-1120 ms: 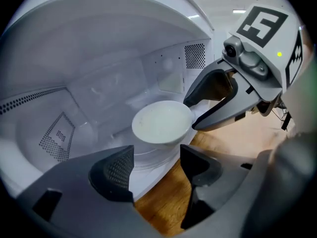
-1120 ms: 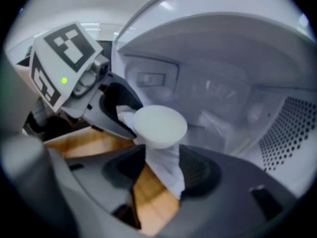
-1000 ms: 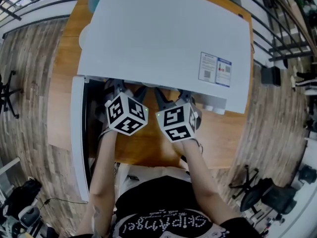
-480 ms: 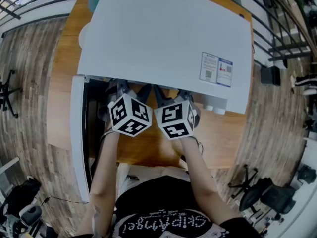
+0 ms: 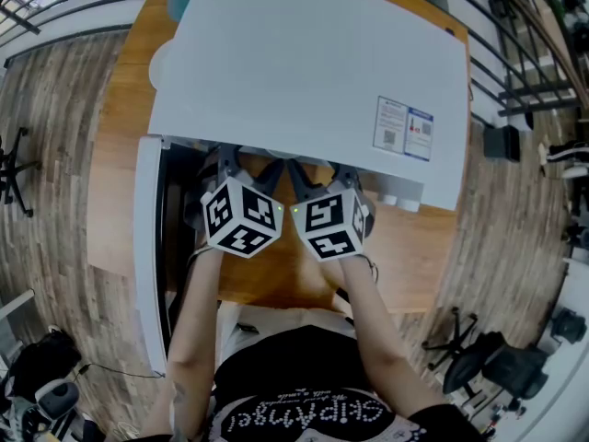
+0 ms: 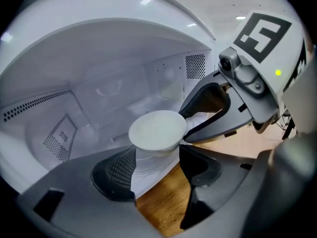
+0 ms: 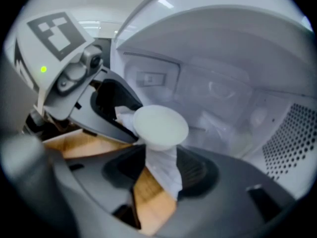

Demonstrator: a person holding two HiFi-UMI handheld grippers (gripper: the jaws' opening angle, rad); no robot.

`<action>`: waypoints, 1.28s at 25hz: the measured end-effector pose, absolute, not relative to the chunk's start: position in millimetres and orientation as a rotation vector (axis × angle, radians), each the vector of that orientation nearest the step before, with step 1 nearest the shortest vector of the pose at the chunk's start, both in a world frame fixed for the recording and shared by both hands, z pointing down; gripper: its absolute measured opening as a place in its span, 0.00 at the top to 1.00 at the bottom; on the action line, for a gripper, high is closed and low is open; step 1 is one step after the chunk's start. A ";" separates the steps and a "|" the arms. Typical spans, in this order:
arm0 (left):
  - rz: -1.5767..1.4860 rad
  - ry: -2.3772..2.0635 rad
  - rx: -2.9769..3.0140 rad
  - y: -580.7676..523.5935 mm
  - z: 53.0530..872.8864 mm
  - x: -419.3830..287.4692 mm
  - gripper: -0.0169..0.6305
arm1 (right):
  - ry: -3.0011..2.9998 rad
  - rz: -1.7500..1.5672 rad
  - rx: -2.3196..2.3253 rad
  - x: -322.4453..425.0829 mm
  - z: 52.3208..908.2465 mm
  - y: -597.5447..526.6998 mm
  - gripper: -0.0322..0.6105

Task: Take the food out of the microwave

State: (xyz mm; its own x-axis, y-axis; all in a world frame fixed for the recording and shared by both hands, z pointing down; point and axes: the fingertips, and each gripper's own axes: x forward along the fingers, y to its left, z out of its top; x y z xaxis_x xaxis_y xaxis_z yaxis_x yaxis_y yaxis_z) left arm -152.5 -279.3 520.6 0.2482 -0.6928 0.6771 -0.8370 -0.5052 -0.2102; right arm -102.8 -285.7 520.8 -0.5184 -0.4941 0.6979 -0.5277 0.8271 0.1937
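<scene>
A white bowl [image 6: 157, 129] [image 7: 161, 125] hangs at the mouth of the open white microwave [image 5: 304, 72], just above its front lip. My left gripper [image 6: 157, 162] is shut on the bowl's left side, and my right gripper [image 7: 158, 170] is shut on its right side. Each shows in the other's view, the right gripper [image 6: 184, 132] and the left gripper [image 7: 130, 128] both with their tips at the bowl's rim. In the head view the left gripper [image 5: 250, 168] and right gripper [image 5: 322, 180] reach side by side under the microwave's top, which hides the bowl. What is in the bowl does not show.
The microwave stands on a wooden table [image 5: 414, 256]. Its door [image 5: 147, 247] is swung open to the left, beside my left forearm. The white cavity walls [image 6: 114, 83] curve close around both grippers. Office chairs and wooden floor surround the table.
Both marker cubes have shifted only slightly, drawing a little closer together. Their hold at the microwave's mouth looks unchanged.
</scene>
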 end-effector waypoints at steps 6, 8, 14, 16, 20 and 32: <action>1.075 -1.469 2.331 -276.0 512.1 -151.1 0.51 | -2.224 0.025 0.765 -101.3 511.5 -282.4 0.62; 1.074 -1.477 2.338 -274.1 507.6 -150.3 0.51 | -2.226 0.020 0.774 -100.2 507.6 -280.3 0.62; 1.050 -1.505 2.360 -264.4 494.3 -147.5 0.51 | -2.238 -0.007 0.810 -98.3 494.2 -270.0 0.62; 1.037 -1.503 2.370 -258.9 491.4 -145.5 0.51 | -2.243 -0.011 0.818 -96.8 490.8 -264.4 0.62; 1.023 -1.493 2.392 -247.4 487.2 -140.5 0.51 | -2.239 -0.015 0.845 -91.5 486.0 -252.3 0.63; 1.024 -1.536 2.431 -205.8 463.0 -119.1 0.51 | -2.281 -0.033 0.889 -71.6 463.6 -209.9 0.63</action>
